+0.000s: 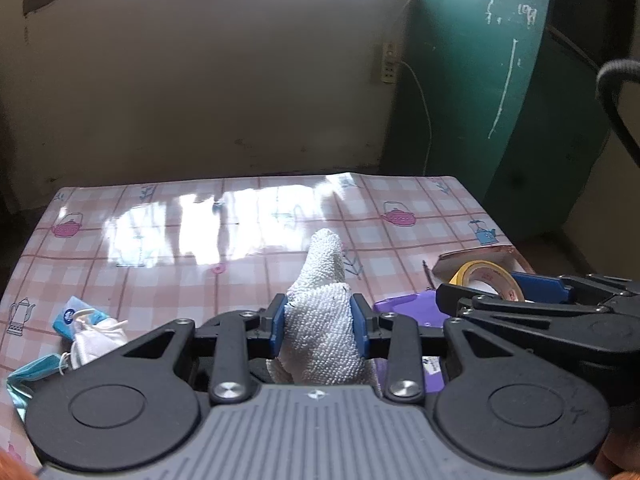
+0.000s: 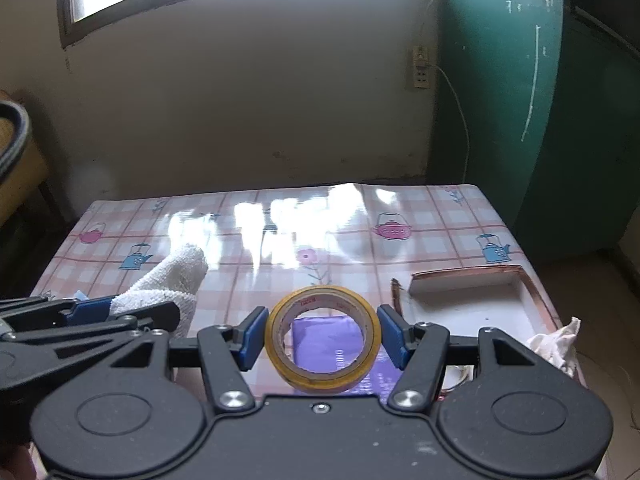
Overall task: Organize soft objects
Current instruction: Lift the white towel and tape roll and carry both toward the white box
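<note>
My left gripper is shut on a white terry cloth that sticks forward and up over the table; the cloth also shows in the right wrist view. My right gripper is shut on a yellow tape roll, held upright above a purple packet. The tape roll and the purple packet also show at the right of the left wrist view. The two grippers are side by side, close together.
A checked tablecloth covers the table. A blue tissue pack, a white face mask and a light-blue mask lie at the left. A shallow white box and crumpled paper sit at the right.
</note>
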A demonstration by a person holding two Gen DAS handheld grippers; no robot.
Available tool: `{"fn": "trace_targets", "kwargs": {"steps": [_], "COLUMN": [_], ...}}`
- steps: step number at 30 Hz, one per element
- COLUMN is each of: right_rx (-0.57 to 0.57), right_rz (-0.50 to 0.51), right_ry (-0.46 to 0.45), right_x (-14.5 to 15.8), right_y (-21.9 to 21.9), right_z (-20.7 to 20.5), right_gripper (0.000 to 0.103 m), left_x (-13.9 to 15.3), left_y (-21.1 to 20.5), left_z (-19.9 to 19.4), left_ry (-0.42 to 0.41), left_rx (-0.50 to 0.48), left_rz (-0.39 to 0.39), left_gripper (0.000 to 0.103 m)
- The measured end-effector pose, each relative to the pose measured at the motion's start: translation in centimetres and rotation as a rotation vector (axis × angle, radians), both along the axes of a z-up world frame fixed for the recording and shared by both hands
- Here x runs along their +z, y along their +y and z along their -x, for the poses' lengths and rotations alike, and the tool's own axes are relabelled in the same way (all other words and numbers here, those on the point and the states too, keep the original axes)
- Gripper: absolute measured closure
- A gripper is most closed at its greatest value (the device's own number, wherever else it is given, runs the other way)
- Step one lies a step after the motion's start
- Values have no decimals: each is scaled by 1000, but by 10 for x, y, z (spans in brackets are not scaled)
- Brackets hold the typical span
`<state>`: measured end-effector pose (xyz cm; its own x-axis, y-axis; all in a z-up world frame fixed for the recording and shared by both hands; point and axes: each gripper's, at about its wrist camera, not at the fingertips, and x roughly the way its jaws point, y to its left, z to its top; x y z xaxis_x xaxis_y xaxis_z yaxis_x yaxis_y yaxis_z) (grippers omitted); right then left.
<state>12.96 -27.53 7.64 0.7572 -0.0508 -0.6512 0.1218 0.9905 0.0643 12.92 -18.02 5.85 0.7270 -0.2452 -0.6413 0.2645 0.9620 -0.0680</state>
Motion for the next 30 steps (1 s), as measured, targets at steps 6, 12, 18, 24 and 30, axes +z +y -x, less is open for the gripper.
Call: {"fn": "trace_targets", "kwargs": {"steps": [6,12,18,24,30], "right_rx": [-23,-50,-80,-105,-126], "right_rz": [3,2,-1,-15,-36], "right_ry": [3,7,10,15,24], "right_x": [1,0,-1,-5,-14], "right_y": [-17,-37,-58,-83,-107], "right_z": [4,7,13,17,18], "right_gripper": [32,32,32,32,32], "left_x": [-2,-5,-10,-14,-19], "left_y": [-18,-36,-57,-75,-94], "left_z": [2,4,2,2,0], "left_ry": [0,1,10,12,20], "left_rx": [-35,-69,-111,-143,-170], "left_rz": [-4,-8,-7,-3,12], "left_gripper": [67,67,67,67,67]}}
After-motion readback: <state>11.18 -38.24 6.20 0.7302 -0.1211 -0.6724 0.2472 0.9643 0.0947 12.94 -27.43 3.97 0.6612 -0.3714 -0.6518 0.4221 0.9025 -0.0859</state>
